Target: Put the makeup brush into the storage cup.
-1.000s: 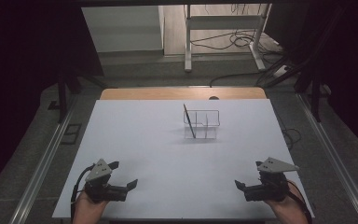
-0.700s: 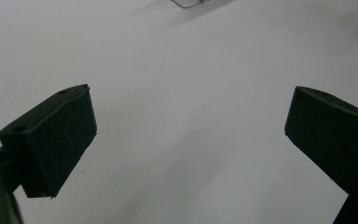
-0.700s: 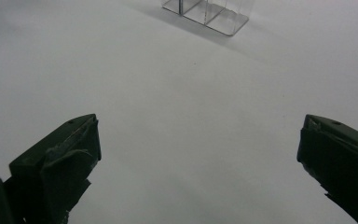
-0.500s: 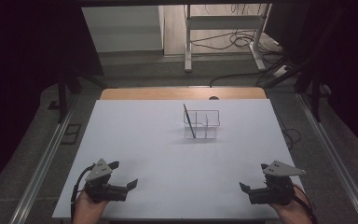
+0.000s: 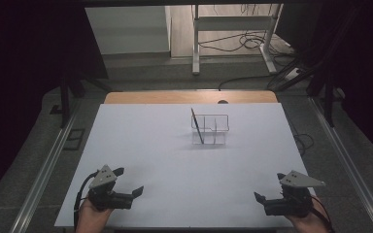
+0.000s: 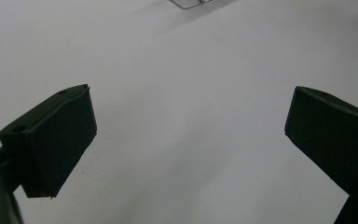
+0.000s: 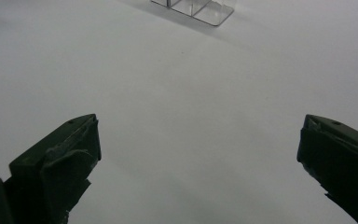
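Observation:
A clear plastic holder [image 5: 212, 129] with compartments stands on the white table [image 5: 175, 155], right of centre toward the back; a thin dark pen [image 5: 197, 126] leans in its left part. Its base peeks in at the top of the left gripper view [image 6: 186, 3] and the right gripper view [image 7: 200, 9]. My left gripper [image 5: 136, 191] rests near the front left edge, open, with only bare table between its jaws [image 6: 189, 126]. My right gripper [image 5: 258, 198] sits at the front right corner, also open and holding nothing [image 7: 198, 144].
A strip of wooden tabletop [image 5: 189, 97] shows behind the white sheet. Metal rails [image 5: 43, 170] run along both sides of the table. Beyond it stand a white frame [image 5: 233, 29] and floor cables [image 5: 252, 43].
My right gripper has drifted right and down toward the front corner of the table. The left gripper has stayed where it was.

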